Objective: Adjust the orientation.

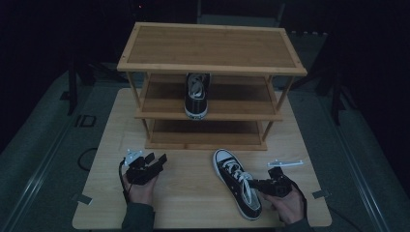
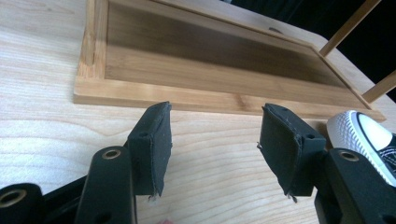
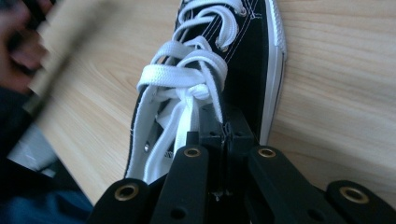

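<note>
1. I see the counter [image 1: 193, 188] filling the lower middle of the high view, a pale wood top with dark surroundings on every side.
2. The shelf rack [image 1: 211, 48] stands on the far half of the counter, in the upper centre of the frame; it has three bamboo tiers. In the left gripper view its lowest tier [image 2: 219, 65] runs across the top of the frame.
3. One black sneaker [image 1: 197, 96] with white laces sits on the middle tier, centre of the frame, its white toe cap pointing toward me.
4. A second black sneaker [image 1: 238, 183] lies on the counter in front of the rack, lower right of centre, toe toward the rack and heel near the counter's near edge. In the left gripper view its white toe cap [image 2: 362, 130] shows at the right edge.
5. My right gripper [image 1: 263, 185] is at the lower right, against the sneaker's side. In the right gripper view its fingers [image 3: 219, 135] are pressed together on the shoe's collar edge beside the laces [image 3: 187, 79].
6. My left gripper [image 1: 155, 158] is at the lower left, well apart from the shoe. Its fingers [image 2: 152, 144] stand apart with bare counter between them.
</note>
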`<action>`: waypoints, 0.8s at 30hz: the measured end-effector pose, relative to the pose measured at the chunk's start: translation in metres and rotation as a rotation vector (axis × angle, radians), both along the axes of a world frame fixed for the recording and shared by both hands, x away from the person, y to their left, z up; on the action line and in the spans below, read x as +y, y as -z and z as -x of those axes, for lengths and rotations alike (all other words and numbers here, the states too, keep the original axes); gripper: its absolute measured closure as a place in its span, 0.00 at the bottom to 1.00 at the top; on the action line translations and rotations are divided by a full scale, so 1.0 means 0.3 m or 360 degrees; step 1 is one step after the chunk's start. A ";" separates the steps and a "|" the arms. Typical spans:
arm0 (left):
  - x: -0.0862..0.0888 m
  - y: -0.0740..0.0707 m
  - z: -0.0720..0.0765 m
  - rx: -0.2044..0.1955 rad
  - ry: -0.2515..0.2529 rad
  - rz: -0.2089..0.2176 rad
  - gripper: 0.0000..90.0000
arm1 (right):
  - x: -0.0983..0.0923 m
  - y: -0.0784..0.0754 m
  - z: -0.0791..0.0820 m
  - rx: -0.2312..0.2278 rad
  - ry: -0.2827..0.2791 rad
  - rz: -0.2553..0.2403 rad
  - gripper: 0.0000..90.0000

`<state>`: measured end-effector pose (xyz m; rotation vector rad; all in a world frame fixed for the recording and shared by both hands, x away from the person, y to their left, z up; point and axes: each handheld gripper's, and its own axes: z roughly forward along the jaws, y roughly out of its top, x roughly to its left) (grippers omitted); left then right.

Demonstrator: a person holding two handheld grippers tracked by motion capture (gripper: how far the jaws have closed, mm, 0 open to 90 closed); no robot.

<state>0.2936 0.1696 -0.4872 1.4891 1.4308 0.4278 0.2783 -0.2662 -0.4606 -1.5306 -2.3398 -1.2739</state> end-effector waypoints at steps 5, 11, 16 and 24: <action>0.001 0.010 0.003 0.0025 0.0005 -0.0022 0.49 | -0.017 0.012 0.006 -0.0009 0.0034 -0.0167 0.99; 0.006 0.028 -0.002 0.0056 -0.0008 -0.0045 0.48 | -0.017 -0.007 0.025 -0.0042 0.0061 -0.0322 0.99; 0.000 0.048 -0.012 0.0081 -0.0025 -0.0065 0.48 | -0.009 -0.035 0.041 -0.0081 0.0072 -0.0360 0.99; -0.008 0.063 -0.024 0.0108 -0.0028 -0.0081 0.47 | -0.023 -0.078 0.051 -0.0093 0.0124 -0.0472 0.99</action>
